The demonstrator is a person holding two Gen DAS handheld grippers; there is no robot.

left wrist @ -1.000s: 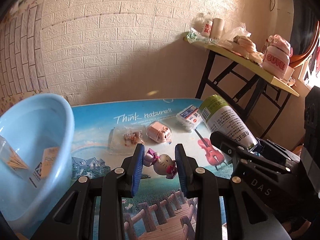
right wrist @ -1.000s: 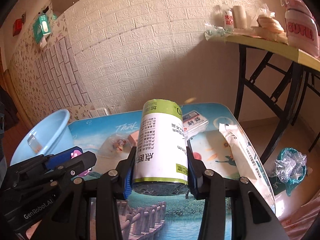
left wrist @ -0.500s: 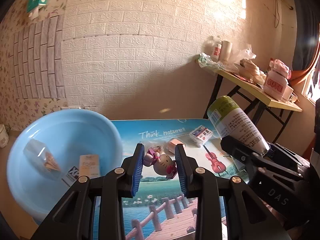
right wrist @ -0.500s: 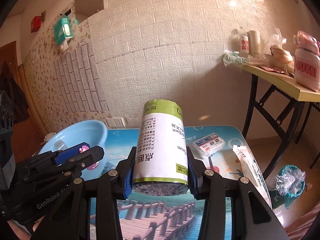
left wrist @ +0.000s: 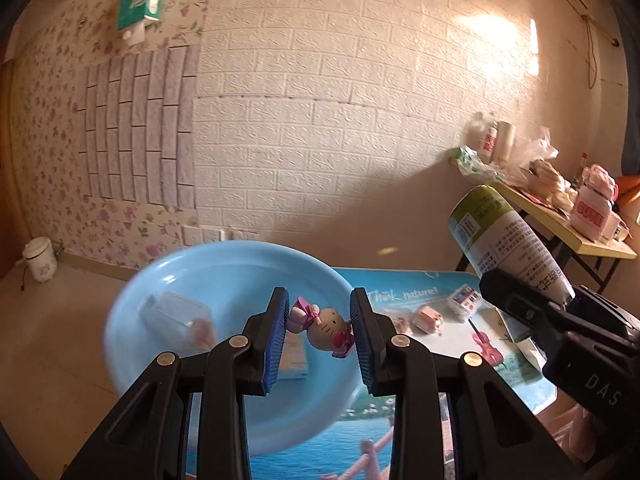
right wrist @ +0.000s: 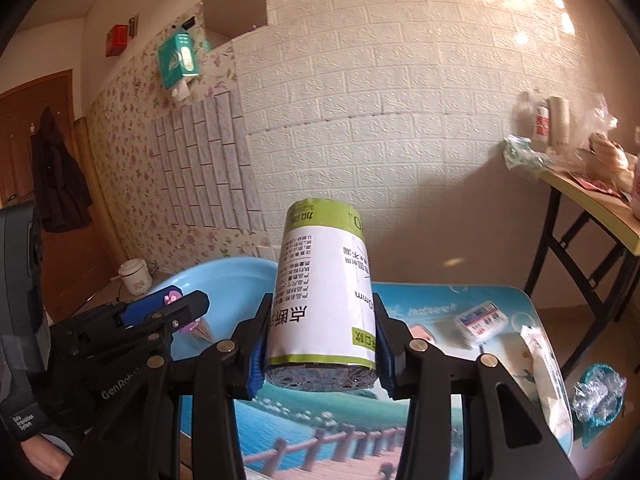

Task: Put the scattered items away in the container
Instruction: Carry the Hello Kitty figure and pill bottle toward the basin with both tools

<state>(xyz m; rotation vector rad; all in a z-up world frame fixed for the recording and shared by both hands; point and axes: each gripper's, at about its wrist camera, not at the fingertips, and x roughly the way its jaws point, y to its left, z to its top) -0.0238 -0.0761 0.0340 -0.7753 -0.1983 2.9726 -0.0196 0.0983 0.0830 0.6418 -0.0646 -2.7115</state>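
Closest in, the left gripper (left wrist: pixel 319 330) is clamping a small Hello Kitty figurine (left wrist: pixel 323 330) between its blue pads, jaws closed tight on the toy, which is hanging in the air over the near rim of the light blue basin (left wrist: pixel 224 264). Alongside it, the right gripper (right wrist: pixel 320 344) is squeezing a roll of bags (right wrist: pixel 322 304) with a white and green label, jaws closed on its sides, the roll lifted clear of the desk (right wrist: pixel 400 412) and tilting up and away.

Just beyond, the basin is sitting at the left end of the desk's scenic printed top, and it is already holding a clear packet (left wrist: pixel 176 318) and a small card or box, blurred. Further along the desk, three things are lying loose: a small pink toy (left wrist: pixel 429 317), a white packet with blue and red print (right wrist: pixel 482 322) and a long white pouch (right wrist: pixel 546 376) near the right edge.

Farther back, a yellow-topped folding table (right wrist: pixel 592 204) is carrying bottles and bags against the white brick wall (left wrist: pixel 340 120).
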